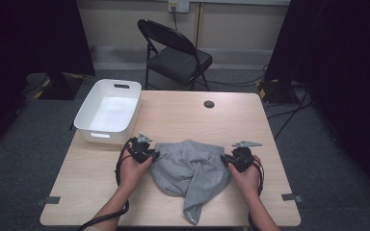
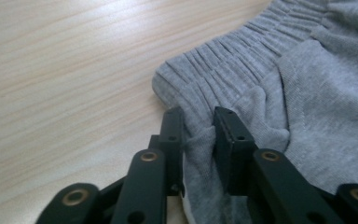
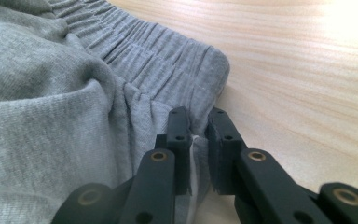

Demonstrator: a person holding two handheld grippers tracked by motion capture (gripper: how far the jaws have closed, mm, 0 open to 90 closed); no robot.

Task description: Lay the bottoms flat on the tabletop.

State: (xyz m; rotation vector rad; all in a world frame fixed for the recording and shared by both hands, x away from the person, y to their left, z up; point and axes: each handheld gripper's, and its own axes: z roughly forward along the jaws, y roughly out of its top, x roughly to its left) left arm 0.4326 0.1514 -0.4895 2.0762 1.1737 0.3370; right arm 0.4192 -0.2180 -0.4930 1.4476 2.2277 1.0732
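In the left gripper view the two black jaws of the left gripper (image 2: 198, 128) are pinched on a fold of the grey shorts (image 2: 279, 79), with cloth bunched between the pads just below the ribbed waistband (image 2: 223, 56). The right gripper view shows the same on the other side: the right gripper (image 3: 200, 128) is clenched on the fabric edge under the waistband's corner, a thin strip of cloth caught between its jaws. From the high view the left gripper (image 1: 147, 153) and right gripper (image 1: 233, 158) sit at the two upper corners of the shorts (image 1: 189, 168), each in a hand coming in from the near edge. The garment lies rumpled on the wooden table (image 1: 183, 113) near the person's side, waistband away from the person, one leg (image 1: 197, 202) trailing down toward the near edge. A white bin (image 1: 108, 108) stands at the far left corner of the table, well apart from the cloth, and nothing can be seen in it. Judging from this, both corners are gripped and the work is at its start: the shorts are not yet lifted, spread flat or folded, and nothing has gone into the bin. A black folding chair (image 1: 176, 55) stands beyond the table.
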